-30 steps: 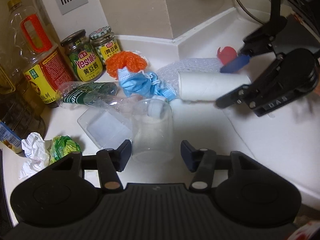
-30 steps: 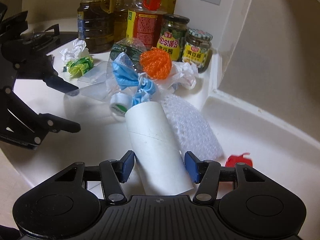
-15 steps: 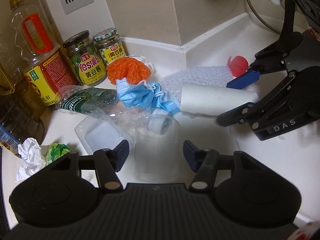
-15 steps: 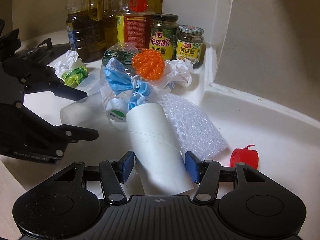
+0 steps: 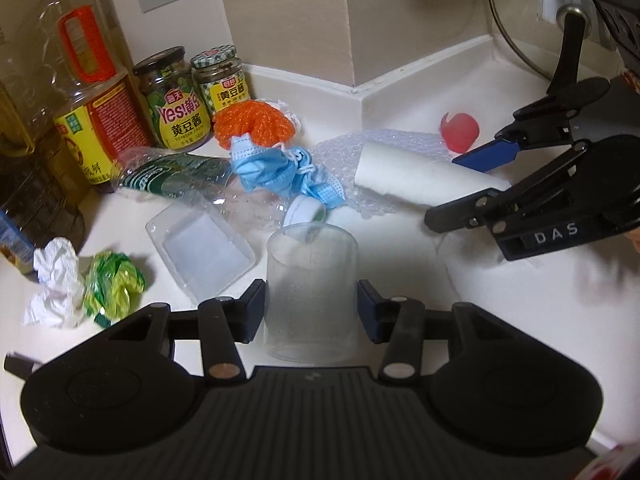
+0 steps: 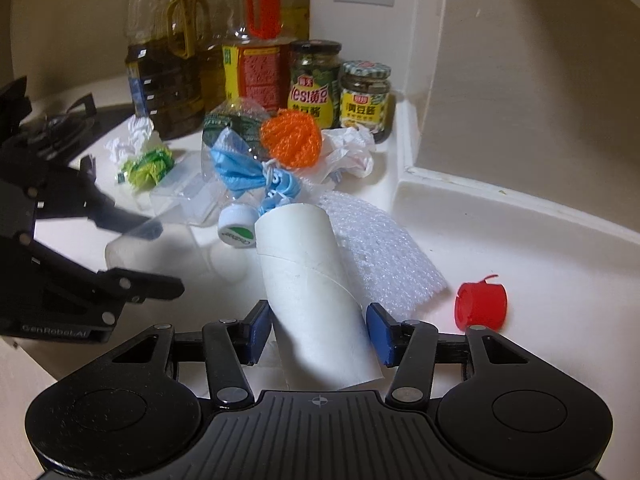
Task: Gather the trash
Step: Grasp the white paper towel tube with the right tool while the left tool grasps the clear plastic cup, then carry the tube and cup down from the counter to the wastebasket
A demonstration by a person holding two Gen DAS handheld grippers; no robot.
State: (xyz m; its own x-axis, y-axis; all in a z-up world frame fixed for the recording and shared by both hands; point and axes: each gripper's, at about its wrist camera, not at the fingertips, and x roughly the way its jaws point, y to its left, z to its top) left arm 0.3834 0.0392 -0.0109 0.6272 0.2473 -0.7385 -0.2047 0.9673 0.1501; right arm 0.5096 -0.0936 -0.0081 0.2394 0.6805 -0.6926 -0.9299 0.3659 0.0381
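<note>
Cardboard tube (image 6: pixel 316 292) lies pointing away, gripped by right claw (image 6: pixel 316 330); left claw (image 5: pixel 311 310) closing on toppled cup (image 5: pixel 312 292).

cup (image 5: pixel 311 296) before mask (image 5: pixel 280 172) | tube (image 5: pixel 420 178) right | jars (image 5: pixel 196 96) behind

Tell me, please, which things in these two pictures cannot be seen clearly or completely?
- Clear cup, left wrist view: its bottom is hidden behind the left gripper body.
- Paper tube, right wrist view: its near end is hidden by the right gripper.
- Crushed bottle, right wrist view: mostly hidden behind the blue mask.
- Oil bottles, left wrist view: cut off by the left edge.
</note>
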